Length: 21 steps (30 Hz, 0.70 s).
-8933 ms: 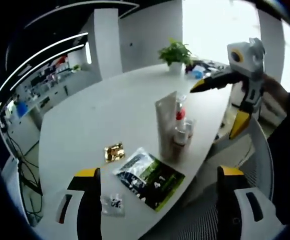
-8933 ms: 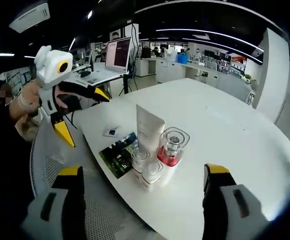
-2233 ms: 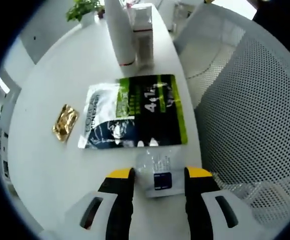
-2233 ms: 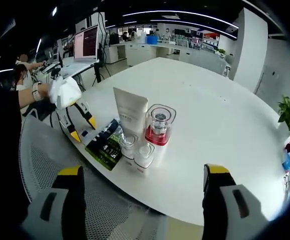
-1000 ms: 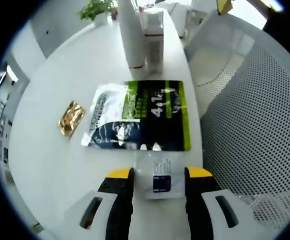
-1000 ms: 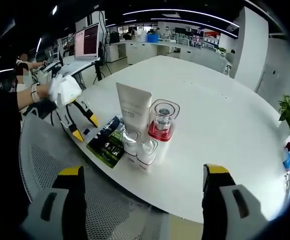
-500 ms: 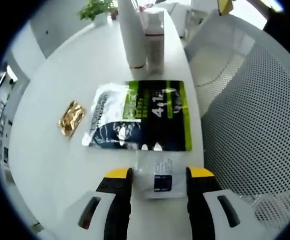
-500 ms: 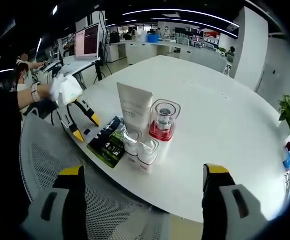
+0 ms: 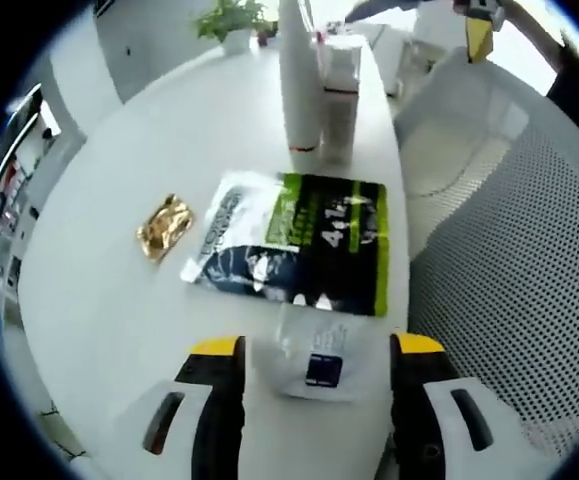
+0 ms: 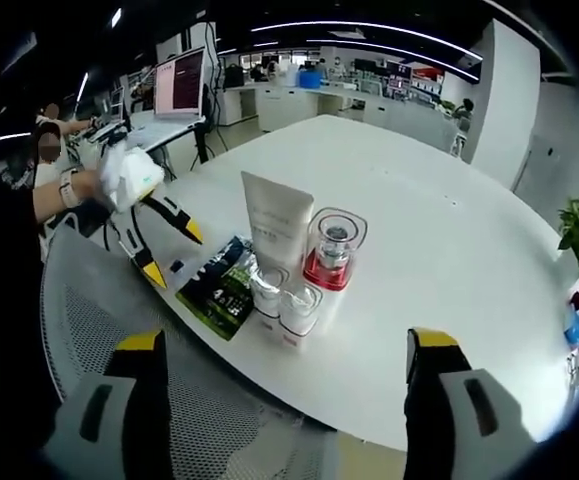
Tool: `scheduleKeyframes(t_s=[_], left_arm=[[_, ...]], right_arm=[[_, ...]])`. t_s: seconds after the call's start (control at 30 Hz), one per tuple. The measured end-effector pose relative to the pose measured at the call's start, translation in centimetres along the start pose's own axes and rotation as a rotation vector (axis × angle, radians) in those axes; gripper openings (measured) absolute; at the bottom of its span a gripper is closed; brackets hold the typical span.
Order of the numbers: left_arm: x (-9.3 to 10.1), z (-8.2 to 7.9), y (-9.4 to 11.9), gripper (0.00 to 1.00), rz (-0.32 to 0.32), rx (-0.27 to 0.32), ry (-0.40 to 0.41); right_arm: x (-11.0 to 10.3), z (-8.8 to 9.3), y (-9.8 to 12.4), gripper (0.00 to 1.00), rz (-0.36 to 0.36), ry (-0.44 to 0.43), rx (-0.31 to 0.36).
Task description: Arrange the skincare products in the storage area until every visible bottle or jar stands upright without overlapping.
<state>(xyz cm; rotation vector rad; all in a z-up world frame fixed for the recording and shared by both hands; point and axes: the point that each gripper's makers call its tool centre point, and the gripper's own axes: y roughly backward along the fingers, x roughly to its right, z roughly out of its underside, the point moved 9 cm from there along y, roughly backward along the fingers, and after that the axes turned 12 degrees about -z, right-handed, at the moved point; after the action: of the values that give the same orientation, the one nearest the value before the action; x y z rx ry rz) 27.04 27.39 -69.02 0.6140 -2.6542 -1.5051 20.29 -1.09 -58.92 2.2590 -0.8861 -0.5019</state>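
Note:
A white tube (image 10: 277, 228), a clear bottle with a red base (image 10: 333, 252) and two small clear-capped jars (image 10: 266, 287) (image 10: 300, 301) stand upright in a tight cluster near the table edge. The tube (image 9: 299, 80) and a jar (image 9: 339, 95) also stand at the top of the left gripper view. A green-and-black sachet (image 9: 294, 245) lies flat in front of them. My left gripper (image 9: 317, 350) is open, its jaws either side of a small clear sachet (image 9: 314, 362) lying on the table. My right gripper (image 10: 287, 342) is open and holds nothing, well back from the cluster.
A gold foil sachet (image 9: 164, 225) lies left of the green one. A mesh chair (image 9: 509, 250) sits against the table edge (image 9: 397, 200). A potted plant (image 9: 234, 20) stands at the far end. An open laptop (image 10: 179, 85) is on a stand behind.
My left gripper's jaws have spread wider and its camera has drawn back a little; the small clear sachet still lies on the table. The right gripper has barely moved.

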Motion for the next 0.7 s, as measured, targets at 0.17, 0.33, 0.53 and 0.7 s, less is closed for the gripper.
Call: scheduleKeyframes(t_s=[0.17,0.33,0.53,0.7], left_arm=[[0.1,-0.7,1.3,0.6,-0.028,0.086,0.081],[-0.2,-0.8,2.9,0.66,-0.089,0.11,0.12],[-0.4,-1.0,4.9,0.73,-0.151,0.185,0.243],[-0.5,-1.0,6.8,0.75,-0.188,0.222,0.259]], right_arm=[[-0.3,0.0,0.2,0.99,0.011,-0.021,0.036],[-0.9,-0.5,0.5,0.99,0.017,-0.003,0.051],[-1.4,-0.8,0.5,0.99,0.034,0.002,0.071],[-1.6,-1.0,0.5,0.99,0.047,0.01,0.078]])
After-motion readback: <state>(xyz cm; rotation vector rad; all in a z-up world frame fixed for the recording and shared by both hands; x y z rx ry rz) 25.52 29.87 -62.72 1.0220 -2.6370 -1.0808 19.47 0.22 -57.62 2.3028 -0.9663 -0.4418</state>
